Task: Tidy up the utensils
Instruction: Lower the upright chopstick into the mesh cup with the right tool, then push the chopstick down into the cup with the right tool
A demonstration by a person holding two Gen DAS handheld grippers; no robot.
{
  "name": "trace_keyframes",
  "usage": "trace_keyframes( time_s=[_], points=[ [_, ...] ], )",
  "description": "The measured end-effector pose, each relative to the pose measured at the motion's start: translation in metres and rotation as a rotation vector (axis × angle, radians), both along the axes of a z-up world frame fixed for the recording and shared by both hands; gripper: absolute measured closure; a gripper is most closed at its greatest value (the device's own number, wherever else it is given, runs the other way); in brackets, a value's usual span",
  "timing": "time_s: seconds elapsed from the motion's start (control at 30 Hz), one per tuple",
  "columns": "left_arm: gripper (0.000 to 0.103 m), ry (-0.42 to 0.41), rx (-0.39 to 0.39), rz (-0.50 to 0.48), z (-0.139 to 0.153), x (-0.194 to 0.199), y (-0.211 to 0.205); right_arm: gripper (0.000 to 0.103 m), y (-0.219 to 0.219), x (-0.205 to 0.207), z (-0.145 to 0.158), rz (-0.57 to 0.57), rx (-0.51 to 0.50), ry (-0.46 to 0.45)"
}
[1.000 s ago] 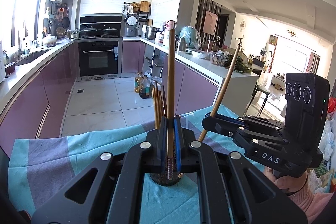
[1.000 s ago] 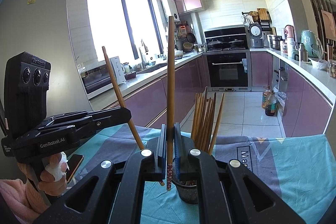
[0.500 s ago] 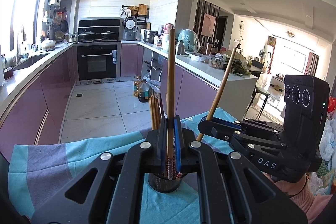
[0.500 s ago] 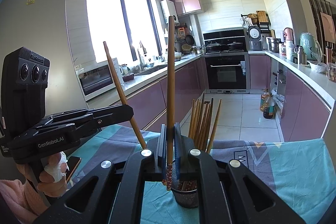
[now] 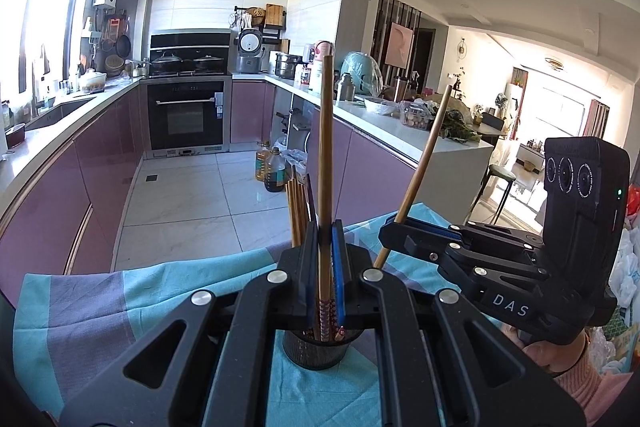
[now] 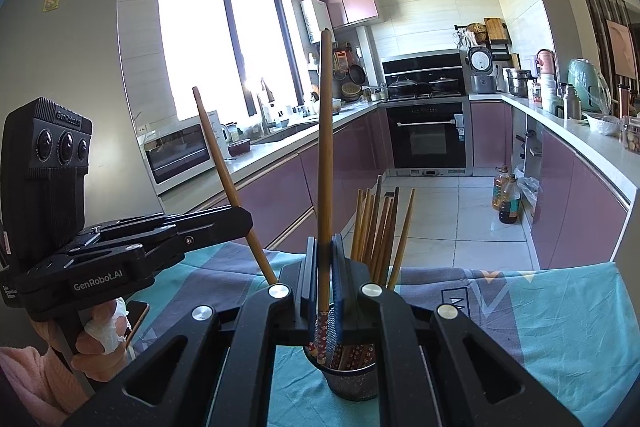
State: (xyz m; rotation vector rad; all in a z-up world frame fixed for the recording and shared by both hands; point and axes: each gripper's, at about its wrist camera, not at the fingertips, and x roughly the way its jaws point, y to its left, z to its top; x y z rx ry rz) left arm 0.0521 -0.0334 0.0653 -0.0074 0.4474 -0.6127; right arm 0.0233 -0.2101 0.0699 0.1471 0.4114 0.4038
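Note:
A black mesh utensil cup (image 5: 318,349) (image 6: 352,379) stands on the blue and grey cloth, with several wooden chopsticks (image 6: 380,227) upright in it. My left gripper (image 5: 325,259) is shut on one chopstick (image 5: 326,155), held upright, its patterned lower end down inside the cup mouth. My right gripper (image 6: 325,271) is shut on another chopstick (image 6: 325,147), also upright, its lower end at the cup rim. Each gripper shows in the other's view: the right one (image 5: 390,227) and the left one (image 6: 244,217), both close over the cup.
The cloth (image 6: 540,311) covers the table. Beyond its far edge is the kitchen floor, purple cabinets and an oven (image 5: 186,115). A phone (image 6: 136,315) lies on the cloth under the left hand.
Both grippers have come lower with their chopsticks. The chopstick ends have gone from above the cup to its mouth.

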Motion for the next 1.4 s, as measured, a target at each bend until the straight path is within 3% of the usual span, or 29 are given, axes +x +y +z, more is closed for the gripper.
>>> trace_keyframes(
  time_s=[1.4],
  points=[
    [0.096, 0.041, 0.000, 0.010, -0.008, 0.010, -0.009, 0.097, -0.004, 0.015, -0.011, -0.027, -0.009, 0.037]
  ],
)
